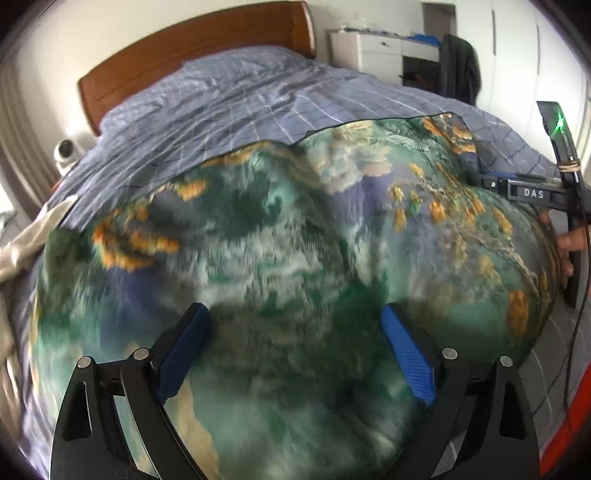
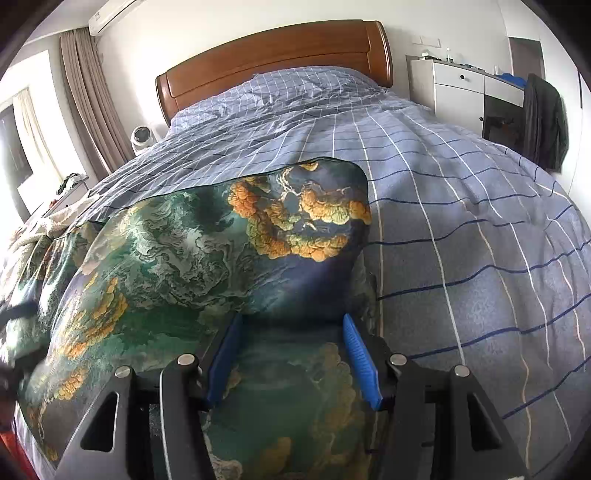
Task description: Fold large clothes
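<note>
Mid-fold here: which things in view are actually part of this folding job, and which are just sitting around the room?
Part of the job:
- green and orange printed cloth, spread on the bed
- left gripper, open over the cloth
- right gripper, open over the cloth

Just lying about:
- blue checked duvet
- wooden headboard
- white cabinet
- dark garment hanging beside it
- small white camera
- beige fabric

Home bedroom. Bed (image 2: 461, 206) with wooden headboard (image 2: 280, 59), blue checked duvet. Curtains (image 2: 88, 96) by window (left side), wall air conditioner (image 2: 110, 14) above. White drawer cabinet (image 2: 458, 88), dark garment (image 2: 545, 122) hung beside it.
</note>
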{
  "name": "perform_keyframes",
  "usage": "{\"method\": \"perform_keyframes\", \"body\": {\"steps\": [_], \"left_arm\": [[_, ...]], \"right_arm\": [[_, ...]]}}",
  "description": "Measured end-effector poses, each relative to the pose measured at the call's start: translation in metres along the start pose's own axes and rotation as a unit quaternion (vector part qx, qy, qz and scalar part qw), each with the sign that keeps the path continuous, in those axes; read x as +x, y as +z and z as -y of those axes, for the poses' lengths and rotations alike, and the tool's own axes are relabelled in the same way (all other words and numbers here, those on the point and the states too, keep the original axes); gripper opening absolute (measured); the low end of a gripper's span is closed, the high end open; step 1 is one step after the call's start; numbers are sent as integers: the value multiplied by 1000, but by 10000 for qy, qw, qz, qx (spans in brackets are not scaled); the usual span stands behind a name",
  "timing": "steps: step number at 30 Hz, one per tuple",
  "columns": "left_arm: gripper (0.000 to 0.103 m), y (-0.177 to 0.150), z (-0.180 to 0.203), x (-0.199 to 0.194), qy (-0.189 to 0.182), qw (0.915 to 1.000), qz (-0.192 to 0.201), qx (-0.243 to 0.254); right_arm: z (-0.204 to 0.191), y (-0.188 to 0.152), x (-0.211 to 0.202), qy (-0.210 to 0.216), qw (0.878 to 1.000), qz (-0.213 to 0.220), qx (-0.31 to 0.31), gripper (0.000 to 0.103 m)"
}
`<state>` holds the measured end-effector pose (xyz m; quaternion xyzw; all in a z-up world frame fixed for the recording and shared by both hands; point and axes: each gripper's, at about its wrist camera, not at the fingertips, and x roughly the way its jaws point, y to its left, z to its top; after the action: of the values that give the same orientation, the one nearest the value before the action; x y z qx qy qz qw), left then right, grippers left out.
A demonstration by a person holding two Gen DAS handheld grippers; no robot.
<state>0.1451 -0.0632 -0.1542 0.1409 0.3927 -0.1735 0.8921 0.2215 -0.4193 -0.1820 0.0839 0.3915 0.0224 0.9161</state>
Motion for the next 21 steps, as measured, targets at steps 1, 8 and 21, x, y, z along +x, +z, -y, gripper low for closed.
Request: {"method": "perform_keyframes", "body": {"steps": [1, 8, 21], "left_arm": [[94, -2, -1, -2, -26, 9999, 11, -107], [95, -19, 13, -9, 113, 9998, 130, -53], [96, -16, 9, -44, -319, 9989, 116, -314]], "right_arm": [[-1, 0, 0, -16, 10000, -8, -13, 57], [-1, 1, 2, -68, 10000, -39, -40, 57], [30, -5, -61, 217, 9985, 21, 511, 62]]}}
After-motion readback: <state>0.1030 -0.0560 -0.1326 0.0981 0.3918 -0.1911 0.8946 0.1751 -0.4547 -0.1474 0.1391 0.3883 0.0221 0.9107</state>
